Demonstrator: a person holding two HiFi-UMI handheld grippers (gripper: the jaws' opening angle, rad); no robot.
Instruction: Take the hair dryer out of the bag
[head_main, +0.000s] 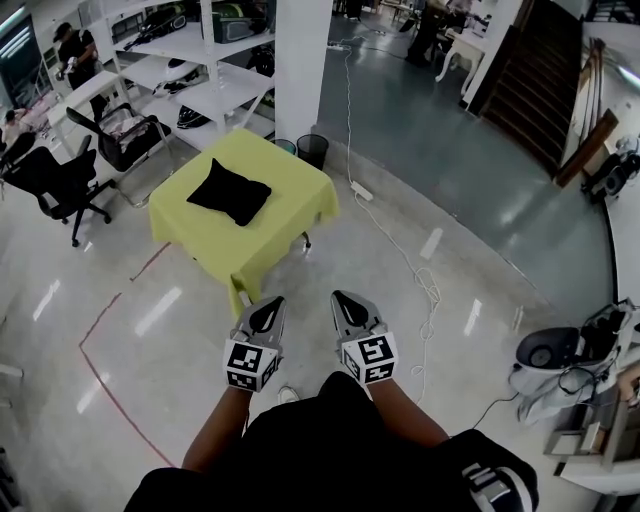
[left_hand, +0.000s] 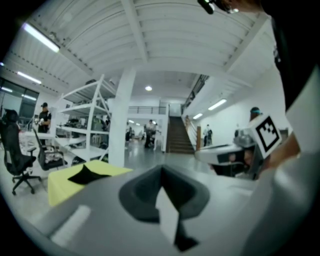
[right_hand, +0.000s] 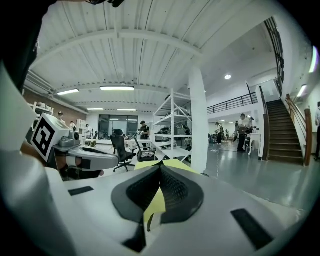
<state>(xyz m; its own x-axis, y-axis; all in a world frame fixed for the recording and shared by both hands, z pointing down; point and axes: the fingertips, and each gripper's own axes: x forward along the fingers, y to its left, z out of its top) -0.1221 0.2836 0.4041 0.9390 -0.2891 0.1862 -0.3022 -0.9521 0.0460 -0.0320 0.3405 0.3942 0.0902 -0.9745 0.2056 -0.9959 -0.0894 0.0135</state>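
Left tongs (head_main: 266, 312) and right tongs (head_main: 349, 310) are sitting fully closed and empty at lower centre, well apart from the yellow surface (head_main: 290, 215). There, upper left, the black bag (head_main: 229, 191) is lying, likely hiding the hair dryer.

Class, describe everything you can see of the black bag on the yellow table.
The black bag looks like soft, matte fabric, roughly square with pointed corners and a plump middle. No opening or contents show. It lies flat, turned cornerwise, near the middle of the yellow-green tablecloth, touching only that cloth.
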